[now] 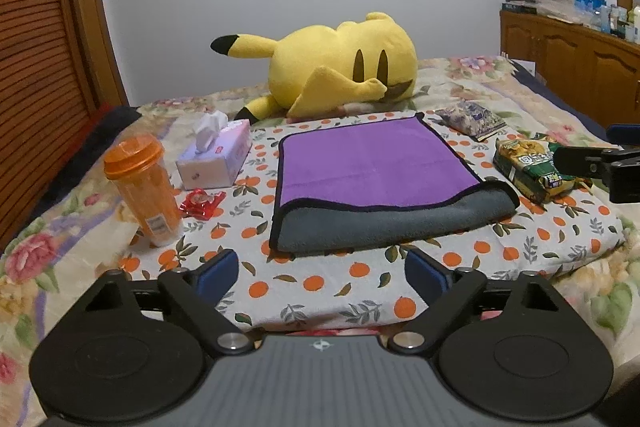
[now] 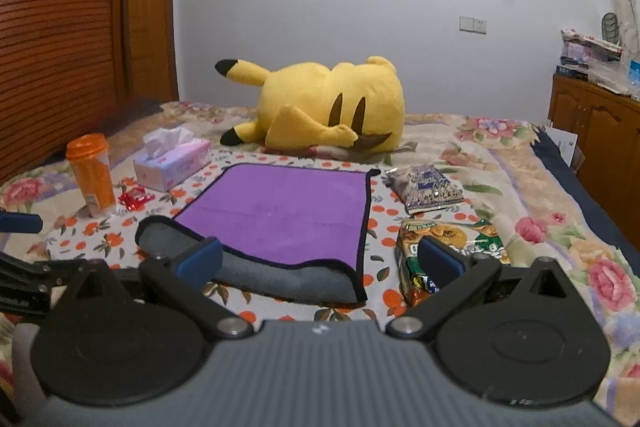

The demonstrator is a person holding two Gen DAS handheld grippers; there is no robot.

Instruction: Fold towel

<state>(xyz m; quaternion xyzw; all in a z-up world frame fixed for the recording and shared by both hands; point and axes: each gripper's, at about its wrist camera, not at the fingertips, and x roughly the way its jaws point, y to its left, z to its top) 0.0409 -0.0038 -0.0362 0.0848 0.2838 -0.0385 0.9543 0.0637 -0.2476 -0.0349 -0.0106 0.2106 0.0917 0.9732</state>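
Observation:
A purple towel with a grey underside and black trim lies folded in half on an orange-print cloth on the bed; the grey fold faces me. It also shows in the right wrist view. My left gripper is open and empty, just in front of the towel's near edge. My right gripper is open and empty, above the towel's near edge, and shows at the right edge of the left wrist view.
An orange bottle, a tissue box and a red wrapper lie left of the towel. Snack bags lie to the right. A yellow plush lies behind. A wooden cabinet stands far right.

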